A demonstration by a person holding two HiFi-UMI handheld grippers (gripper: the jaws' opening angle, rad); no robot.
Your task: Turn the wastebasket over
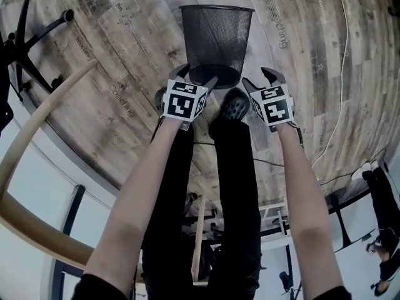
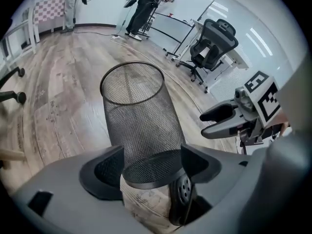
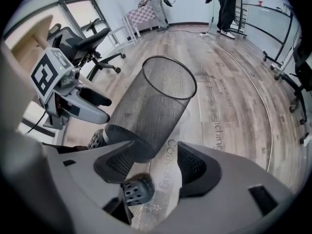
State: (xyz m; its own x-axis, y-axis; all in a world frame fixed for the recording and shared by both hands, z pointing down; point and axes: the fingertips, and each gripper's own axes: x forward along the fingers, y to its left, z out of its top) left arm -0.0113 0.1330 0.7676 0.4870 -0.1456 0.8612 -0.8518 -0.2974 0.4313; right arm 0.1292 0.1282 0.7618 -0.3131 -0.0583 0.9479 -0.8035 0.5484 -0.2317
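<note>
on the wood floor [image 1: 125,55], upright mesh wastebasket [image 1: 216,42], empty, rim upward

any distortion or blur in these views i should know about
Head view: fisheye bends the floor planks into arcs, wastebasket sharp; left gripper view: black corners, its mesh crisp; right gripper view: black corners too, shoe soft.

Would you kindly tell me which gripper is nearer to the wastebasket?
Left. In the head view the left gripper overlaps the base of the wastebasket, its fingers framing it; the right gripper is apart, off its right side.
</note>
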